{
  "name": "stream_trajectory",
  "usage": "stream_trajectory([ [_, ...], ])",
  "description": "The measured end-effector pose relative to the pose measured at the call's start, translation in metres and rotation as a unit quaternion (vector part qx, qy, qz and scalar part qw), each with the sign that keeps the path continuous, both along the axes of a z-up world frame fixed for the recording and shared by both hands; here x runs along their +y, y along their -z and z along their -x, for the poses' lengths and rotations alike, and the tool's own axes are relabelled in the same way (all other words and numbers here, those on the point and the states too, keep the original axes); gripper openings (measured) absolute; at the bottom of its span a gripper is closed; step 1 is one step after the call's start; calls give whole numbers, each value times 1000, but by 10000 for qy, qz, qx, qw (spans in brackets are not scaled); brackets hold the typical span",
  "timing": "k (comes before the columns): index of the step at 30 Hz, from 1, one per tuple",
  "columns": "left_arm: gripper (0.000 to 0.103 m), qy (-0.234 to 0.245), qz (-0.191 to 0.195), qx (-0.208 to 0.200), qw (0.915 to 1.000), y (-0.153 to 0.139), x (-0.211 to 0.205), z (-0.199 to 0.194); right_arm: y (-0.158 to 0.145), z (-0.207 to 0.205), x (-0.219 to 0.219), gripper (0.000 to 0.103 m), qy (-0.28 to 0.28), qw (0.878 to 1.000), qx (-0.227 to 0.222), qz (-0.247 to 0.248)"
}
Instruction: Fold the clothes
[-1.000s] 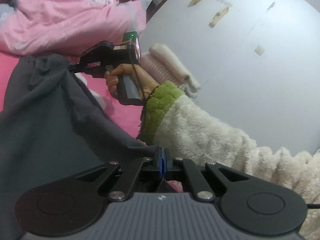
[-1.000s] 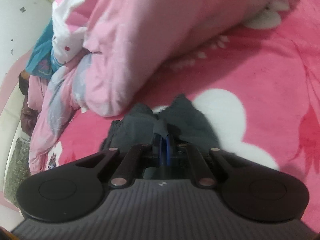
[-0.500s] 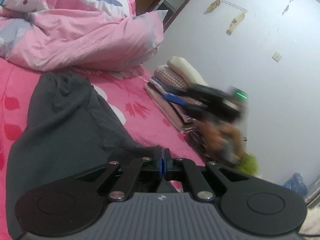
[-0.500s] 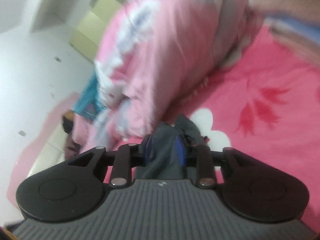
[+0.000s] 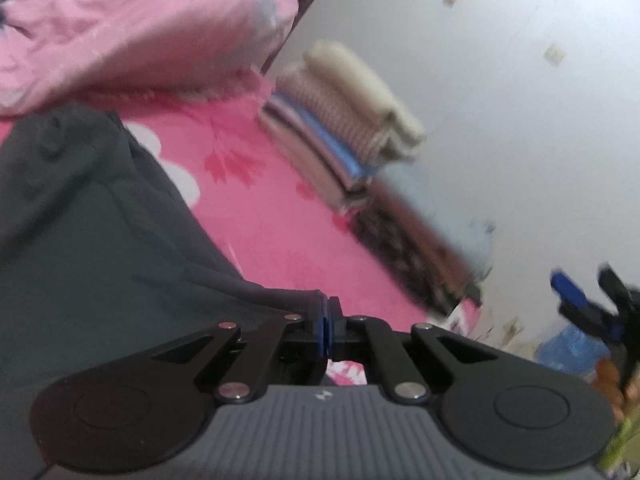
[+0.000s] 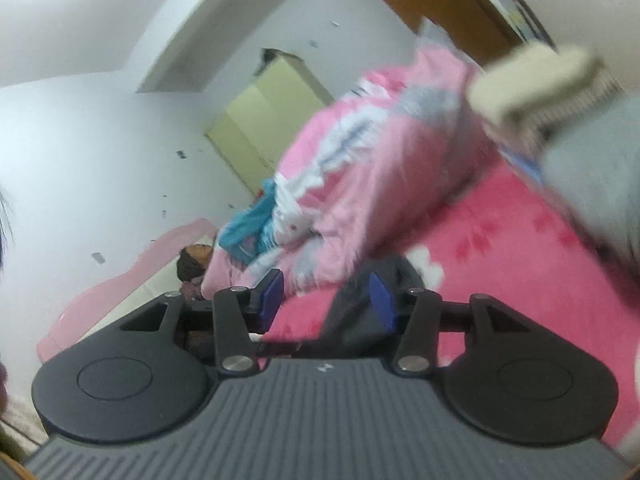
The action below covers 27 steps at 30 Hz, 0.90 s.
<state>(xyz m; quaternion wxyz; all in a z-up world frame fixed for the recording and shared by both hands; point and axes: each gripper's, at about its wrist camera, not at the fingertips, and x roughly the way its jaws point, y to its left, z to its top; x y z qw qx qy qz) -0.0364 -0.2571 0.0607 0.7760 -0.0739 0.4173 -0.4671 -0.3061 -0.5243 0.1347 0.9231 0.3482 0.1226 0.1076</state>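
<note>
Left gripper (image 5: 328,312): jaws pinched together on a corner of the dark grey garment (image 5: 80,240), which spreads from the pads out to 9–10 o'clock over the pink bedsheet (image 5: 280,232). Right gripper (image 6: 326,300): jaws opening, about half apart, nothing pressed between the pads; grey cloth lies loose behind them at 1 o'clock. Folded stack (image 5: 344,120) sits at 1 o'clock against the wall, pink duvet (image 5: 120,28) at 11. Looks mid-fold: one end released, other still anchored. Next, probably: right regrips a free edge, then carries it across evenly.
</note>
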Motion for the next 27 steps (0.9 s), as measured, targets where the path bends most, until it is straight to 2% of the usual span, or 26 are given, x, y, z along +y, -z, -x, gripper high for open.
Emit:
stream_trajectory([
  [3,7,63,-373,84,9993,27,-25,0,48,1,6,47,24,9978,391,-539],
  [4,11,39,-493,136,9987,36,-30,0,65,0,8,47,19,9955,516,-793],
  [6,30,-30,-720,261,9971,53,-39,0,98,-3,14,47,-2,9891,758,-1261],
  [7,30,-124,-762,378,9963,57,-39,0,112,-4,16,47,31,9855,876,-1452],
  [8,31,-217,-700,477,9962,58,-36,0,125,-5,20,48,58,9819,983,-1619],
  [9,36,-267,-591,532,9965,57,-32,1,134,-4,25,48,75,9794,1053,-1723],
  [11,42,-311,-405,452,9977,45,-18,6,147,-4,34,48,99,9759,1132,-1864],
  [15,48,-505,-217,51,9985,8,21,21,158,-6,46,49,90,9735,1175,-1959],
  [18,50,-752,-180,-231,9967,-18,62,35,159,-22,52,49,-76,9715,1193,-2049],
  [21,56,-1057,-461,-660,9911,-30,103,55,156,-42,58,49,-163,9714,1352,-1943],
  [23,57,-1259,-693,-920,9853,-35,129,69,156,-54,62,49,-140,9710,1529,-1835],
  [25,57,-1427,-834,-860,9825,-29,150,80,157,-65,66,49,-110,9699,1706,-1733],
  [27,56,-1563,-747,-582,9832,-18,171,88,160,-72,69,49,-45,9686,1880,-1628],
])
